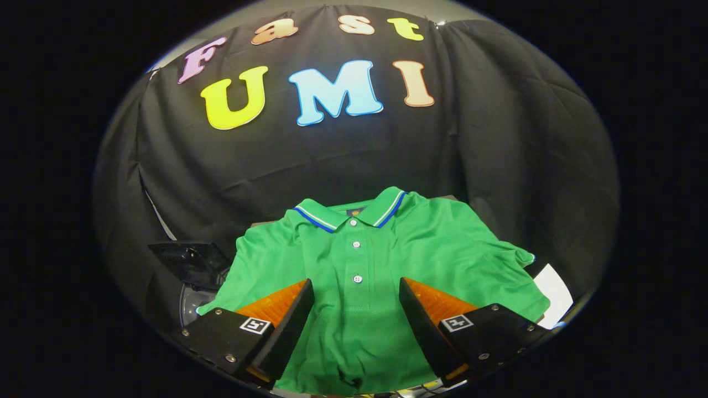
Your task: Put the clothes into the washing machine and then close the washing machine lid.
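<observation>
A: Where is the shirt now, and what are the fingers doing?

B: The green polo shirt (365,260) lies spread flat, front side up, just ahead of the gripper (357,293); its button placket runs in the gap between the two fingers, and its collar is beyond them, near the black cloth wall (498,138). The fingers stand wide apart and hold nothing; I cannot tell if the tips touch the cloth or hover a little above it.

A: And the washing machine?

B: To the left of the shirt, low beside the left finger, I see a dark raised lid (188,262) and under it a round opening (196,301); I judge this is the machine, and the lid stands open; the left sleeve hangs close to it.

A: How will the shirt handle?

B: I think it is light and soft, with no stiffness; it will sag and trail when lifted, and a sleeve may catch on the rim. A flat layer is hard to pinch; better to press down at the placket and gather a fold there, so that both fingers close on thick cloth.
</observation>
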